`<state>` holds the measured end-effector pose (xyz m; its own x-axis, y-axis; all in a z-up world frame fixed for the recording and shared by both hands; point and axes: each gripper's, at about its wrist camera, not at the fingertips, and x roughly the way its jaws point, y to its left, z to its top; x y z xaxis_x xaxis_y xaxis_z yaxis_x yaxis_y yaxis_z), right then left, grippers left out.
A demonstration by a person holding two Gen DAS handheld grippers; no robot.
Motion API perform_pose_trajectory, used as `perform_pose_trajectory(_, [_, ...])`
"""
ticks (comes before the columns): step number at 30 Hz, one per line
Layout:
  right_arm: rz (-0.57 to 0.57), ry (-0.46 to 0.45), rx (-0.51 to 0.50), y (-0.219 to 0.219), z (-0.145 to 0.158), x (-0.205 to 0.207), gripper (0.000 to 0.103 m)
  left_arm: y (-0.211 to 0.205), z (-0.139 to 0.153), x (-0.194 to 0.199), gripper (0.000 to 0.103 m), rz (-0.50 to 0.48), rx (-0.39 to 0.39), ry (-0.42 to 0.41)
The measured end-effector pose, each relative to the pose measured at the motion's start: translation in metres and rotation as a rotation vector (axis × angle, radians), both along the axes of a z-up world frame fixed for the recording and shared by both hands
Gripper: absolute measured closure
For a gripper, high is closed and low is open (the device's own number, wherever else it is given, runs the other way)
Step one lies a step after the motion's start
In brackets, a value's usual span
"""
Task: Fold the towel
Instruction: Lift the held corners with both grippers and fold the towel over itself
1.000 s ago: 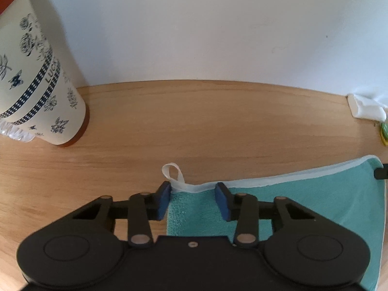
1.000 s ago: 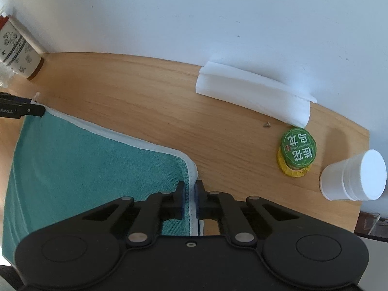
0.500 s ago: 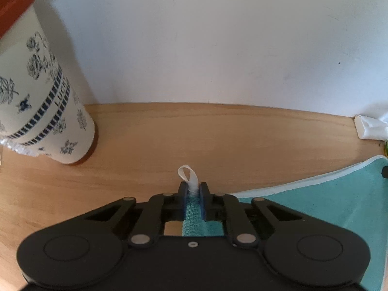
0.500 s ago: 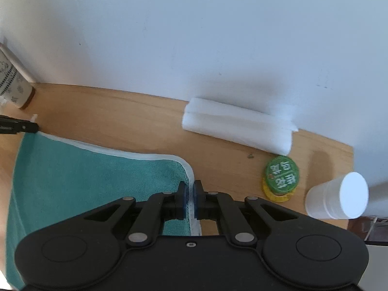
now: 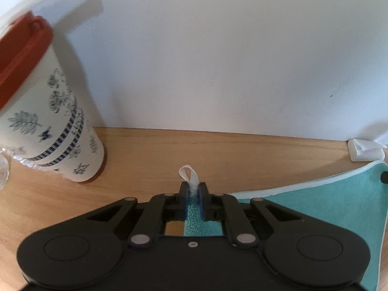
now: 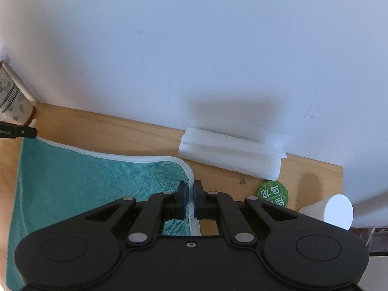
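The teal towel [image 6: 80,181] lies spread on the wooden tabletop [image 5: 218,155], its white-bound far edge running towards the wall, and each tool is clamped on one far corner of it, which suggests the far edge is about to be lifted and carried over for the first fold. The left tool [image 5: 193,191] is closed tight on the corner that bears the white hanging loop [image 5: 188,173], the loop poking out past the tips. The right tool [image 6: 190,195] is closed on the towel's white binding at the opposite far corner. Taking both corners likely keeps the edge taut. Beyond the towel's left corner stands a floral tumbler [image 5: 48,126]; beyond its right corner lie a folded white cloth [image 6: 230,155], a green lid [image 6: 272,192] and a white cup [image 6: 332,211], all clear of the towel.
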<state>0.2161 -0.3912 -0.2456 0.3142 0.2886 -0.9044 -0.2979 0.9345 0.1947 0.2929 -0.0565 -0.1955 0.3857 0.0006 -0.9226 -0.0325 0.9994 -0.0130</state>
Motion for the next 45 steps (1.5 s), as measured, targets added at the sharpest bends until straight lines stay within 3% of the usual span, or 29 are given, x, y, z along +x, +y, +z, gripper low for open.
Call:
perform_pose_trajectory(12, [0.04, -0.08, 0.044, -0.015, 0.044, -0.042, 0.098, -0.009, 0.05, -0.038, 0.095, -0.064, 0.066, -0.14])
perform_pose_trajectory(23, [0.07, -0.116, 0.067, -0.021, 0.063, -0.083, 0.098, -0.017, 0.066, -0.08, 0.095, -0.117, 0.076, -0.165])
perform_pose_trajectory(31, [0.084, -0.162, 0.107, -0.033, 0.076, -0.122, 0.098, -0.018, 0.076, -0.119, 0.095, -0.094, 0.075, -0.193])
perform_pose_trajectory(45, [0.182, -0.211, 0.123, -0.032, 0.085, -0.176, 0.098, -0.045, 0.125, -0.194, 0.095, -0.069, 0.087, -0.215])
